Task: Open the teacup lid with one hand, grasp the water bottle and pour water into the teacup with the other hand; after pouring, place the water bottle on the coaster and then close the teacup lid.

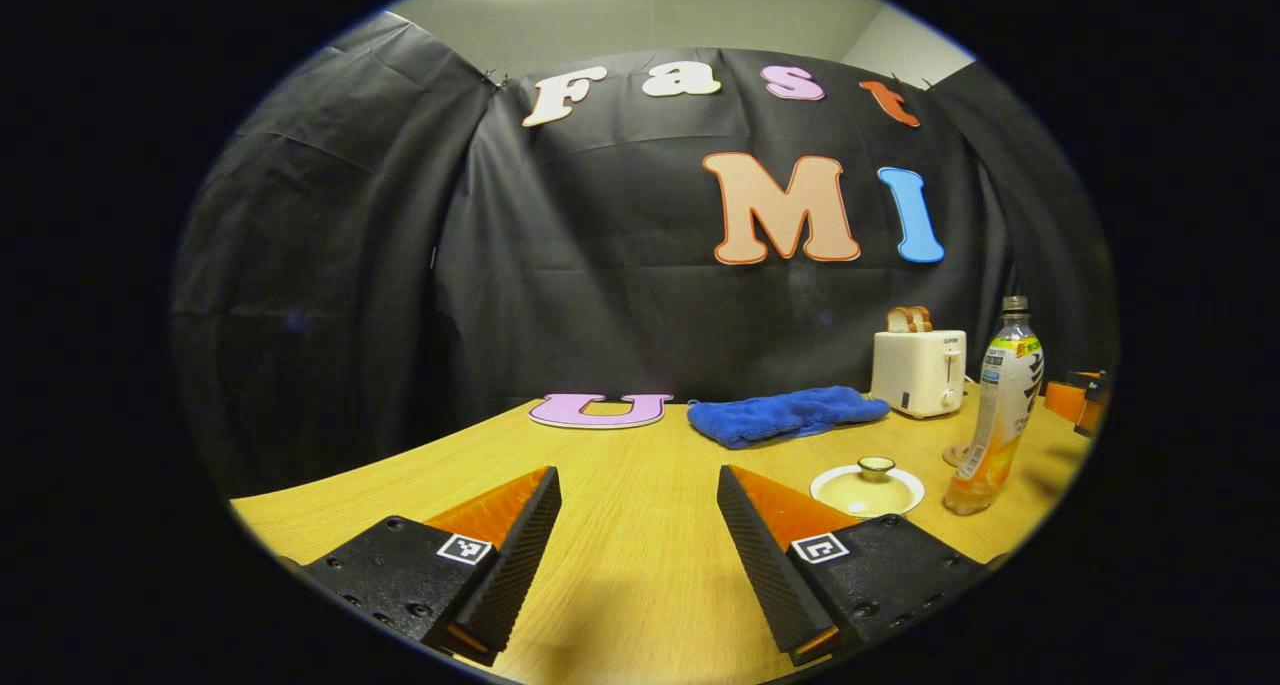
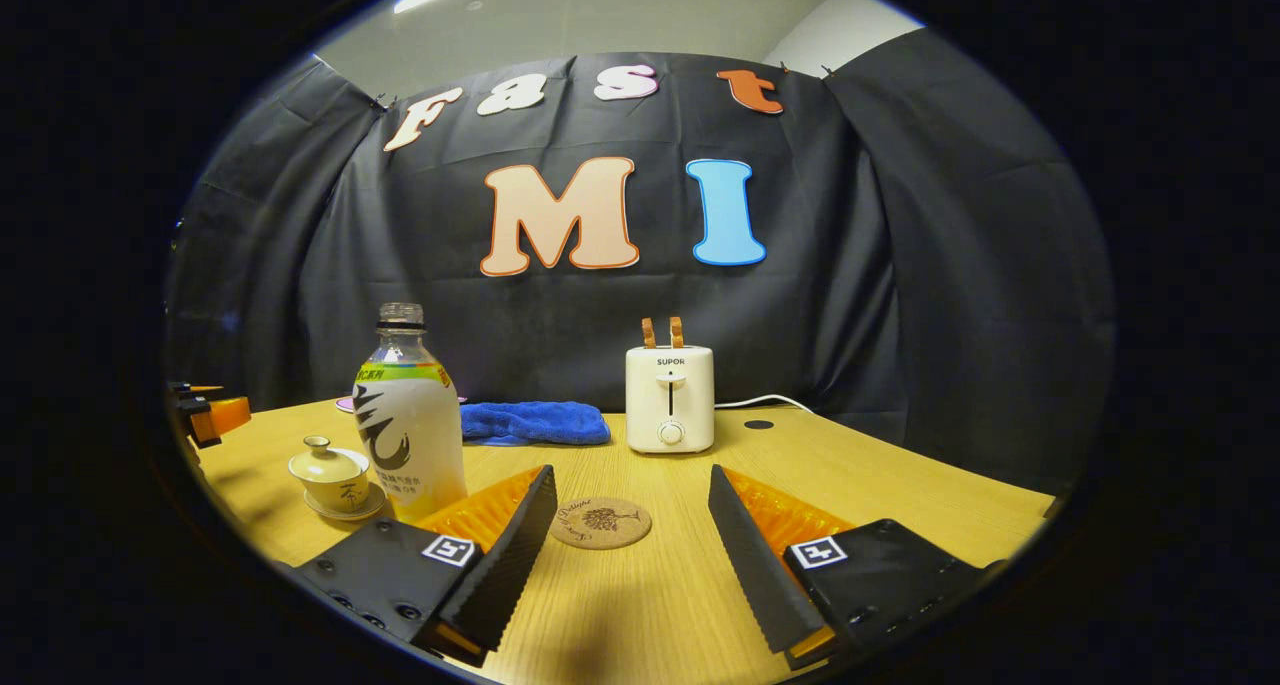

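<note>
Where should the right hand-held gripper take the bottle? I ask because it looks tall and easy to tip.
Probably around the labelled body of the bottle, level, fingers on either side. It stands upright with no cap and narrows above the label. Come from the open table side at the front, since the teacup sits close beside it. The right hand-held gripper is open and empty.

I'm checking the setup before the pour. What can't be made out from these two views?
- Teacup contents: its lid covers it in the right gripper view.
- Coaster: mostly hidden behind the water bottle in the left gripper view.
- Bottle's water level: wrapped by its label in both views.
- Toaster cord's far end: too thin to trace.
</note>
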Demonstrator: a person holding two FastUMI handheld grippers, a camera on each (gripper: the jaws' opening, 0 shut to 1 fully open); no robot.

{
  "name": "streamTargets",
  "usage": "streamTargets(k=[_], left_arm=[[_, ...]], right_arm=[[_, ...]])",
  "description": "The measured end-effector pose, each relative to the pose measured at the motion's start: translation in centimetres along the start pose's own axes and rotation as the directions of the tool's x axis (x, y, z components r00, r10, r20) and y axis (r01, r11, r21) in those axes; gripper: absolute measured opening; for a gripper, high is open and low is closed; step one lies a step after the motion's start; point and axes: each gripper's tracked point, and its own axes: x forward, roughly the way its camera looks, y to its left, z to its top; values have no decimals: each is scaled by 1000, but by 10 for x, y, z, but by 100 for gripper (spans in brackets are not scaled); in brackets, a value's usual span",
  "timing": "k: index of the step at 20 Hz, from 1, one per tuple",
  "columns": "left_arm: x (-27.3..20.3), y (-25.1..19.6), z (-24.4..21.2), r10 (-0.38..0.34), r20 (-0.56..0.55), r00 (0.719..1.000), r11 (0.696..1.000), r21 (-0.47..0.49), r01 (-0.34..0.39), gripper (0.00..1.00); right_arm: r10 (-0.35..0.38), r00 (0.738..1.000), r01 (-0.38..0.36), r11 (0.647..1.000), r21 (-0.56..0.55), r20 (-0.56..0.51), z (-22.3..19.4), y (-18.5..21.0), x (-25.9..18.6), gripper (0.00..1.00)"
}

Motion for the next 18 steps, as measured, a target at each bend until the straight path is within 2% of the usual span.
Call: streamTargets(k=[10,14,15,16,17,18], left_arm=[[10,-49,-1,-166,0,986,986,-14,166,90],[12,-84,0,-284,5,959,959,-16,284,90],[13,-92,0,-311,6,950,950,-17,312,90],[13,-99,0,-333,6,943,943,-16,333,90],[11,-105,0,-356,7,934,934,-18,356,84],[11,-111,0,-382,8,924,924,-17,382,83]], right_arm=[[0,1000,0,1000,0,0,0,0,1,97],[0,1000,0,1000,0,0,0,0,0,97],[0,1000,0,1000,0,0,0,0,1,93],[0,1000,0,1000,0,0,0,0,0,97],[0,1000,0,1000,0,0,0,0,1,97],[0,1000,0,1000,0,0,0,0,0,97]])
